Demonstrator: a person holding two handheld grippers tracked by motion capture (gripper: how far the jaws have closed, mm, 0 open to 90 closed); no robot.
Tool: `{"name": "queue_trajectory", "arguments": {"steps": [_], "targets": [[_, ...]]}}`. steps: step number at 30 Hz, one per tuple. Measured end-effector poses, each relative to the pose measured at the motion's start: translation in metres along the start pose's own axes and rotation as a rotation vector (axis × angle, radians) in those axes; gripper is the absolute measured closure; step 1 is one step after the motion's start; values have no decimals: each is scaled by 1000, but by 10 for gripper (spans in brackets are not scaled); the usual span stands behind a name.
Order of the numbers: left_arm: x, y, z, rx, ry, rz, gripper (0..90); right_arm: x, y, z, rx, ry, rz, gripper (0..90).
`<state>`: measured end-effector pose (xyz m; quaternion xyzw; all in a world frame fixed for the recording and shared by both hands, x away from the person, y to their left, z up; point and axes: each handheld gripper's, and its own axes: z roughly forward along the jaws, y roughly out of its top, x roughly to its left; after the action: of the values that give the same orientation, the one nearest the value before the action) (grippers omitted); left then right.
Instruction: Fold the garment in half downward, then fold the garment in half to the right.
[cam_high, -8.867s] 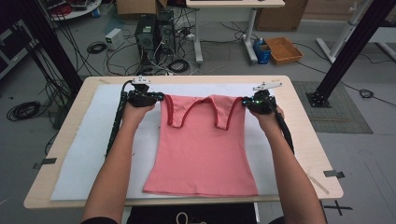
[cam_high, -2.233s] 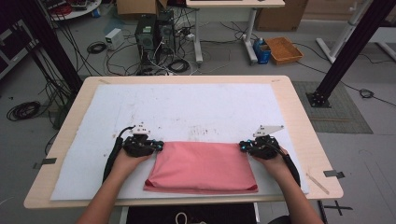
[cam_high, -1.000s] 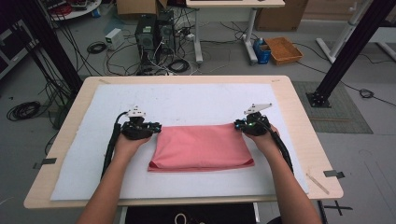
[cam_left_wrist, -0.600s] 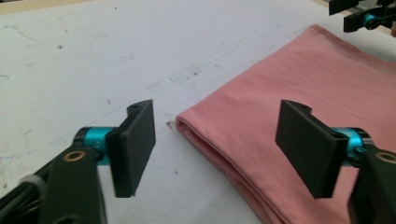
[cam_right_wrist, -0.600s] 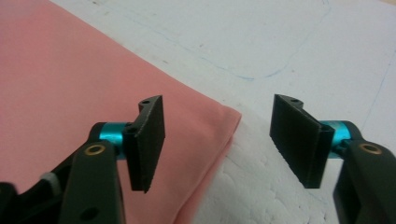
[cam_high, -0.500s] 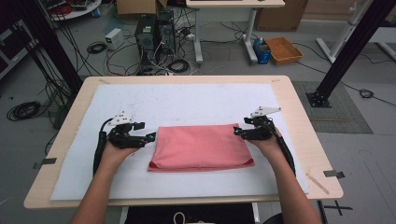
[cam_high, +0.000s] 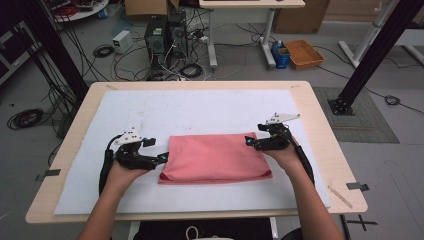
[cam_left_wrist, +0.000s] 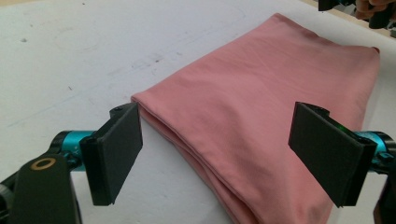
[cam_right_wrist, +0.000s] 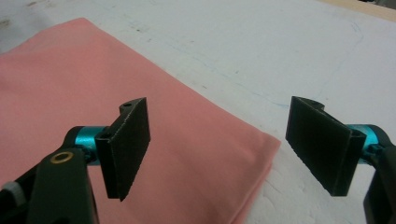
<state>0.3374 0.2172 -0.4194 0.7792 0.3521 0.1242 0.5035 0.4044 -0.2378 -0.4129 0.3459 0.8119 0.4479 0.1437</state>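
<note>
Left gripper view puts our left gripper low over the near left end of one folded pink cloth. Its two black jaws stand wide apart and hold nothing. One jaw sits just off the cloth's corner, over the white mat; the other hangs above the pink surface. Between them we count stacked layers along the cloth's folded edge, though the exact number is hard to tell.

Right gripper view shows our right gripper likewise spread wide and empty. One jaw hovers above the cloth, the other above bare mat, and a rounded corner of the cloth lies between them.

High view gives us the whole layout: two grippers, one at each short end of the cloth. The left gripper is just beside the cloth's left edge, and the right gripper is at its upper right corner. Our two hands grip them from below. The cloth is a flat rectangle, lying near the middle of the mat, slightly toward our side. One mat covers most of one wooden table.
</note>
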Motion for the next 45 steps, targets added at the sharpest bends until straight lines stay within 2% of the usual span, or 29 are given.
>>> {"name": "queue_trajectory", "arguments": {"steps": [5,11,13,15,17,22,26,36,38,39,43,45], "targets": [[-1,-6,2,27,-6,-22,176,6,4,1,-2,17,-16,216],[0,-9,0,20,-4,-45,176,9,8,-1,-12,21,-25,216],[1,-9,-1,13,4,-45,176,9,8,-1,-12,23,-17,216],[3,-9,1,27,4,-33,176,9,9,0,-9,28,-9,216],[6,-10,1,29,11,-41,176,8,10,1,-15,28,0,216],[7,-15,-3,32,25,-48,177,6,14,9,0,19,-2,216],[8,-15,-7,23,33,-55,176,11,17,15,8,37,-21,216],[4,-16,-6,52,45,-66,177,14,19,11,-6,40,-20,216],[3,-17,-6,59,45,-69,178,14,19,12,-6,43,-27,216],[-1,-20,-3,85,48,-66,178,15,19,12,-2,46,-24,216],[-9,-27,0,129,43,-66,180,14,25,17,4,55,-35,216],[-13,-30,2,141,35,-82,184,16,29,18,-5,58,-43,216]]}}
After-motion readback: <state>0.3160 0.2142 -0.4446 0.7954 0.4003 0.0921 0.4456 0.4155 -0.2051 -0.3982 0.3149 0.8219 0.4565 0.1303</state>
